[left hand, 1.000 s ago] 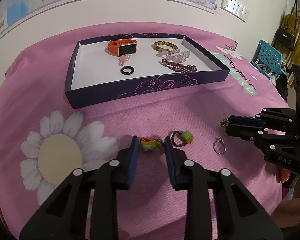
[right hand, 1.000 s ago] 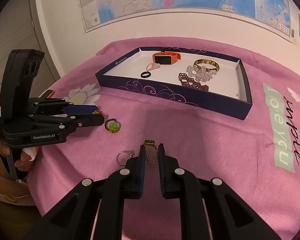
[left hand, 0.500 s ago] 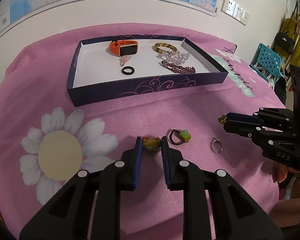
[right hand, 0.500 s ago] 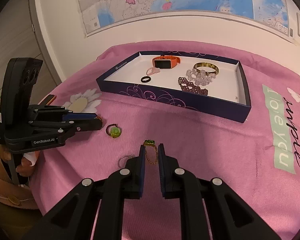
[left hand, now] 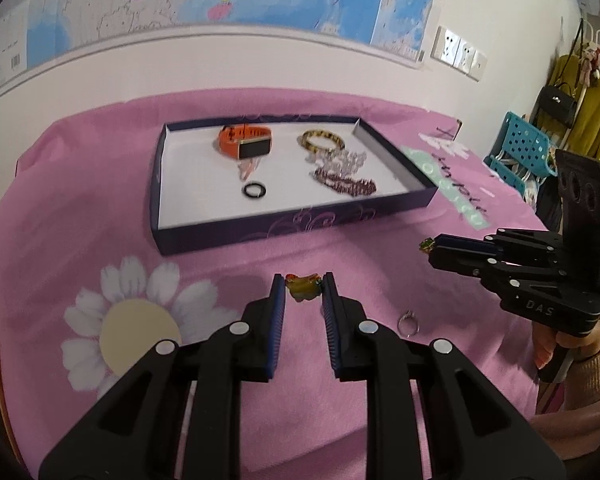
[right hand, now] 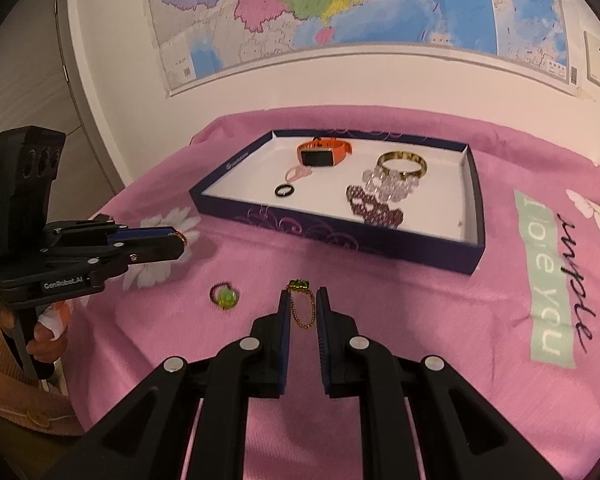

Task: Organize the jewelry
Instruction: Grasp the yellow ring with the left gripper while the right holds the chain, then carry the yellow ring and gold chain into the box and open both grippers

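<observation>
My left gripper (left hand: 302, 285) is shut on a yellow-green ring (left hand: 302, 288) and holds it above the pink cloth; it also shows in the right wrist view (right hand: 180, 240). My right gripper (right hand: 302, 294) is shut on a green-stone gold chain (right hand: 300, 304), lifted off the cloth; it also shows in the left wrist view (left hand: 430, 249). A navy tray (left hand: 284, 228) holds an orange watch (left hand: 246, 144), a gold bangle (left hand: 322, 140), a black ring (left hand: 253, 191) and beaded bracelets (left hand: 346, 184). A silver ring (left hand: 409, 322) and a green-stone ring (right hand: 224, 296) lie on the cloth.
The table is covered by a pink cloth (left hand: 80, 220) with a daisy print. A wall with a map stands behind the tray. A blue basket (left hand: 520, 152) and hanging clothes are at the far right.
My left gripper closed on the yellow-green ring and lifted it. My right gripper rose with the chain. Both views tilted up toward the tray.
</observation>
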`<state>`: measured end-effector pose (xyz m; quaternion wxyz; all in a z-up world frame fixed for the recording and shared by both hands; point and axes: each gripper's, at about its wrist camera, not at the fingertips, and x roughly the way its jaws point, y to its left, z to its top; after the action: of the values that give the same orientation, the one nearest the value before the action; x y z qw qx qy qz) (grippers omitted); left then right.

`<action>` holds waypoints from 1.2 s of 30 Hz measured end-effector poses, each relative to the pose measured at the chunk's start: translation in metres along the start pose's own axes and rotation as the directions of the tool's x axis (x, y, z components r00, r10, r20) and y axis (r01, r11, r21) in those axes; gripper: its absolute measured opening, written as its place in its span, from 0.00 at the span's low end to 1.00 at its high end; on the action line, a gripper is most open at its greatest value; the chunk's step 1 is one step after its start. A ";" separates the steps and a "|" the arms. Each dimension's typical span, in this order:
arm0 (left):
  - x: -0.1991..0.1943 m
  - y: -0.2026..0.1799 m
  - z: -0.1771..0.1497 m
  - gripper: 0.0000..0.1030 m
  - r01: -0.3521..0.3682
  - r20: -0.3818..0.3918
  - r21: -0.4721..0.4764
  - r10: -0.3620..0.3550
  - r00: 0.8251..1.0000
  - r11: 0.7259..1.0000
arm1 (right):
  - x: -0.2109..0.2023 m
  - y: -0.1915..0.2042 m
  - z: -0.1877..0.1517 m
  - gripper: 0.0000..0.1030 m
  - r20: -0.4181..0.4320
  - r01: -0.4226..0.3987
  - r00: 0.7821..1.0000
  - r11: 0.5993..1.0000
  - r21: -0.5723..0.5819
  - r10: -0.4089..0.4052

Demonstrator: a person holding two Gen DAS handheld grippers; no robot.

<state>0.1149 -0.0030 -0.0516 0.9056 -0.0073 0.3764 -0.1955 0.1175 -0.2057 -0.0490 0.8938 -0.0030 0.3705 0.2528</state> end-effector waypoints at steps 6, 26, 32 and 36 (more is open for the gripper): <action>0.000 0.000 0.016 0.19 -0.022 0.031 0.018 0.021 0.999 1.000 | 0.002 -0.005 0.021 0.11 0.021 0.002 1.000 1.000 -0.024 -0.002; 0.042 0.008 0.064 0.19 -0.054 0.036 0.044 0.053 0.998 0.998 | 0.040 -0.037 0.067 0.11 0.019 0.021 1.000 1.000 -0.005 -0.021; 0.058 0.013 0.069 0.19 -0.067 0.011 0.034 0.066 0.998 0.997 | 0.060 -0.045 0.069 0.11 -0.017 0.038 0.999 0.999 0.004 -0.038; 0.071 0.017 0.070 0.19 -0.061 -0.019 0.021 0.061 0.998 0.998 | 0.069 -0.048 0.069 0.11 -0.032 0.045 0.998 0.999 0.006 -0.045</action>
<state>0.2135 -0.0221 -0.0523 0.9075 0.0155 0.3831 -0.1717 0.2264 -0.2028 -0.0531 0.8932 -0.0122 0.3854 0.2314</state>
